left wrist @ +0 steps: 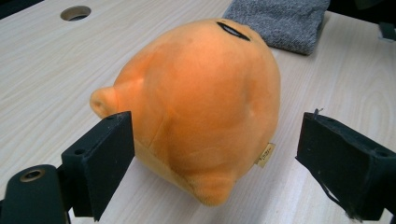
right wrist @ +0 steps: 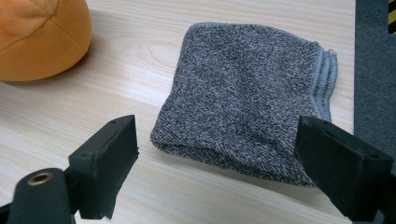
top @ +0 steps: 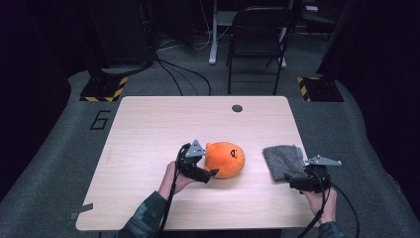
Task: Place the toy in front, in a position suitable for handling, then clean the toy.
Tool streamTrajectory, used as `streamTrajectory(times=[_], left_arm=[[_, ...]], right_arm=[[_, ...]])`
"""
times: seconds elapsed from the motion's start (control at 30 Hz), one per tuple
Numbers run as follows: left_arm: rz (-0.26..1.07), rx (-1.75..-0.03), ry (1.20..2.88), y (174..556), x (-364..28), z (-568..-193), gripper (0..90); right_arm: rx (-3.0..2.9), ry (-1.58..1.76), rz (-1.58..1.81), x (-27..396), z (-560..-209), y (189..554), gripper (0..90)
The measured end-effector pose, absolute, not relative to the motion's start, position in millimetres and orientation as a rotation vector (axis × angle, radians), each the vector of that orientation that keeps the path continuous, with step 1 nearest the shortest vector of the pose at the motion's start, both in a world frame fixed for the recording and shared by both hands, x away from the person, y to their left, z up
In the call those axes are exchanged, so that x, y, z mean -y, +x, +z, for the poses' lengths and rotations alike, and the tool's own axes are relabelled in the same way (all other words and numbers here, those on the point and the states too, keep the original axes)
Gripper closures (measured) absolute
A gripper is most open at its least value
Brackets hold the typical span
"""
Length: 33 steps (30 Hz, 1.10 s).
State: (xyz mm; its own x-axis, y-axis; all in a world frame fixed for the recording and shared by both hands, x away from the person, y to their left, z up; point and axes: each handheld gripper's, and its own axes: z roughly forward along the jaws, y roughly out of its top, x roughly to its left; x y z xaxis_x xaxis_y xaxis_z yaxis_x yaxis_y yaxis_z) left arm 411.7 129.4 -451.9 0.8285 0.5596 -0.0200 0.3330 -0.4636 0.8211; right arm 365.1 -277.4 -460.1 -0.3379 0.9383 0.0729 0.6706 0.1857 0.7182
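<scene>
We see the left tongs (left wrist: 210, 163) open around the orange plush (left wrist: 196, 107), not pressing it. The right tongs (right wrist: 219, 163) stand open at the grey towel (right wrist: 252, 93) on the table (top: 148, 129)

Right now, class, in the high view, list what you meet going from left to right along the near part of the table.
Left hand-held gripper → orange plush toy → folded grey towel → right hand-held gripper, all on the pale wooden table.
</scene>
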Motion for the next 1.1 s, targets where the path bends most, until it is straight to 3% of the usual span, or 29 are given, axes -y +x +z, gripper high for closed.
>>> streamTrajectory(times=[0.67,1.1], left_arm=[[0.426,-0.742,2.081,396,-125,-488,15.8],[0.338,-0.756,2.050,402,-134,-495,30.9]], right_arm=[[-2.091,1.501,0.957,268,-460,386,13.0],[-2.049,1.583,0.874,264,-472,418,12.7]])
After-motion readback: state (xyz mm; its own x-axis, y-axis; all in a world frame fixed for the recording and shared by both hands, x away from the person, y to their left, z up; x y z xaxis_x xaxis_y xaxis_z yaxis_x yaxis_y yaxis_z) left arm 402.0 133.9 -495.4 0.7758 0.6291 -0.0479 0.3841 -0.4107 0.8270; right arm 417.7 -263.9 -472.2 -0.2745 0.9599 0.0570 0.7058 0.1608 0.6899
